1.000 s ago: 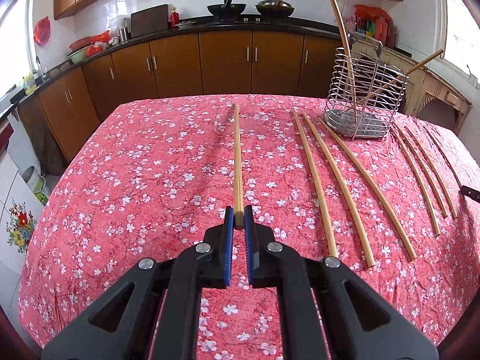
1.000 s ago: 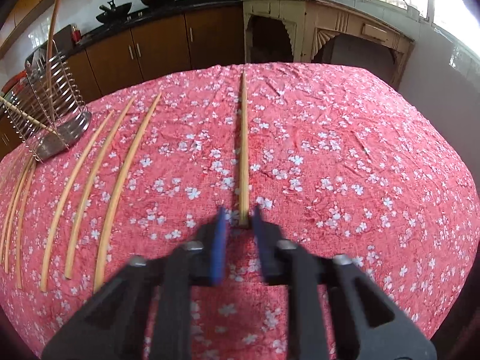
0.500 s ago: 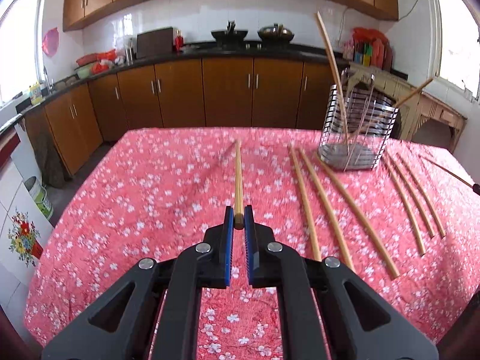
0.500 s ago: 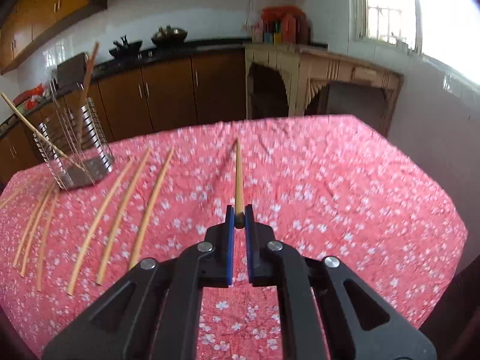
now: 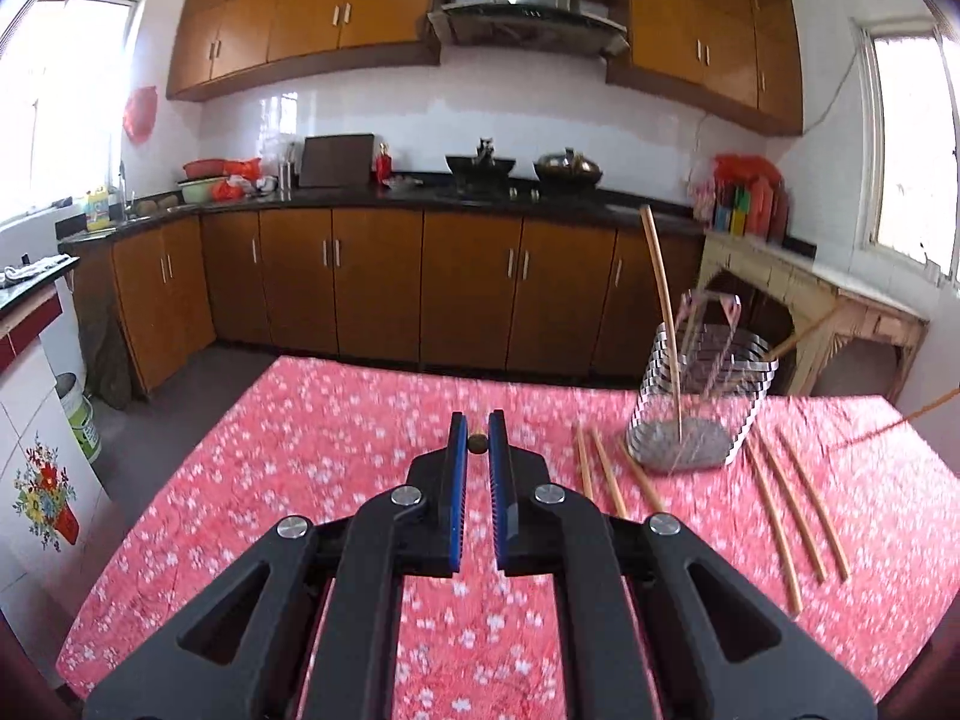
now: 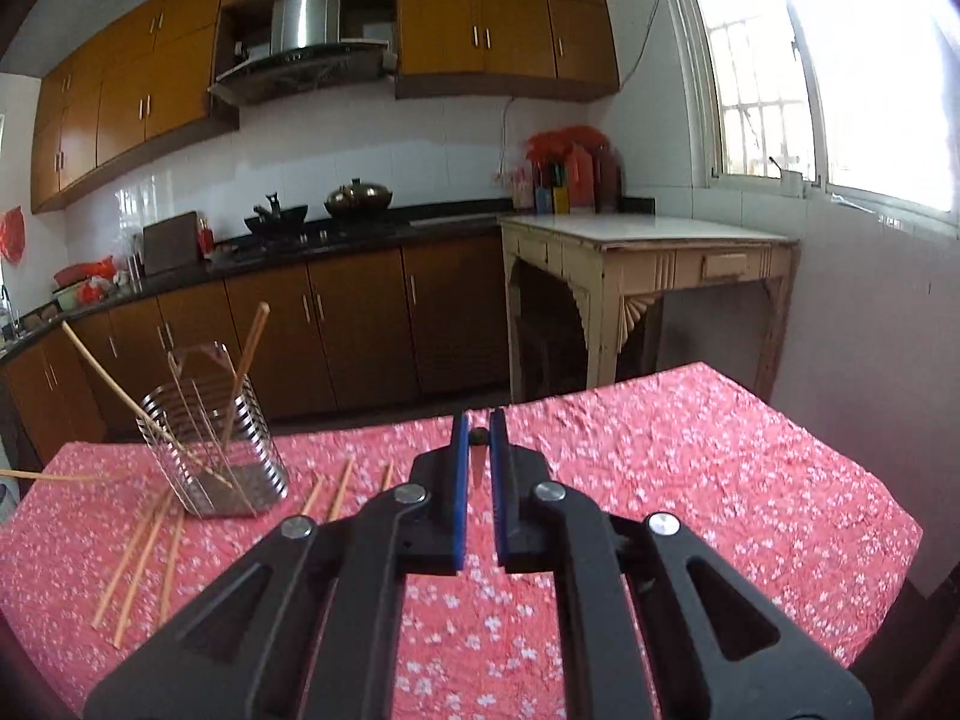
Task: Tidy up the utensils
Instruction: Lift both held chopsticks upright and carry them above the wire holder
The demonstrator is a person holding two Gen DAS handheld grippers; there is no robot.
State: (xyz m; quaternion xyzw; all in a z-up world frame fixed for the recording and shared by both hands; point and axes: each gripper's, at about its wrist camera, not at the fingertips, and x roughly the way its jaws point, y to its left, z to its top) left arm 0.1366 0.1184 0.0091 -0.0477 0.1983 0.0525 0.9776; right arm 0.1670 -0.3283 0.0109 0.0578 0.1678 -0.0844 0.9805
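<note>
Now the left tongs [image 5: 478, 441] are clenched on a chopstick [image 5: 478, 443], seen end-on between the blue pads, above the desk [image 5: 336, 456] and left of the wire holder [image 5: 702, 414]. Two sticks stand tilted in that holder; loose chopsticks [image 5: 780, 498] lie flat on the red cloth on both sides of it. Over to the right tongs [image 6: 478, 437]: also clamped on a second chopstick [image 6: 478, 435], well right of the holder.
</note>
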